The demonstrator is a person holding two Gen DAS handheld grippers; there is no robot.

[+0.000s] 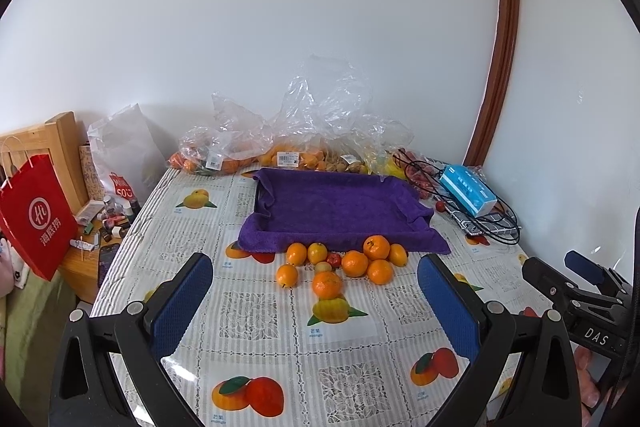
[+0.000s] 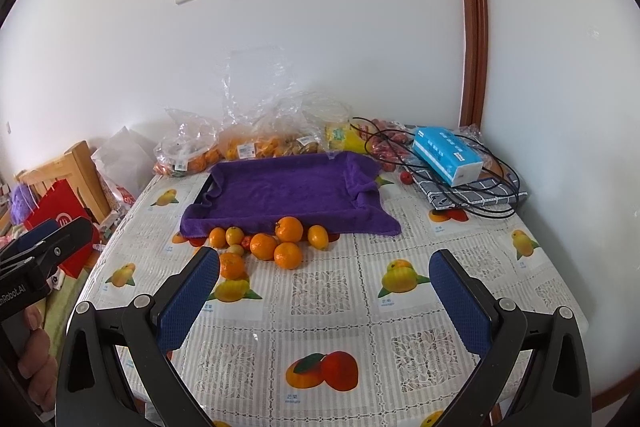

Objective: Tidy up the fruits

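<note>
Both held back above the table, left gripper [image 1: 316,291] and right gripper [image 2: 324,283], jaws spread and empty, probably for choosing; loose oranges [image 1: 354,263] heaped against the near edge of the towel-lined tray [image 1: 340,203], not yet inside.

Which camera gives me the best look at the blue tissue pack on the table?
The right wrist view. There the blue tissue pack lies unobstructed on the black cables, its top and white end face both clear. In the left wrist view the pack sits smaller near the right side, more distorted.
</note>
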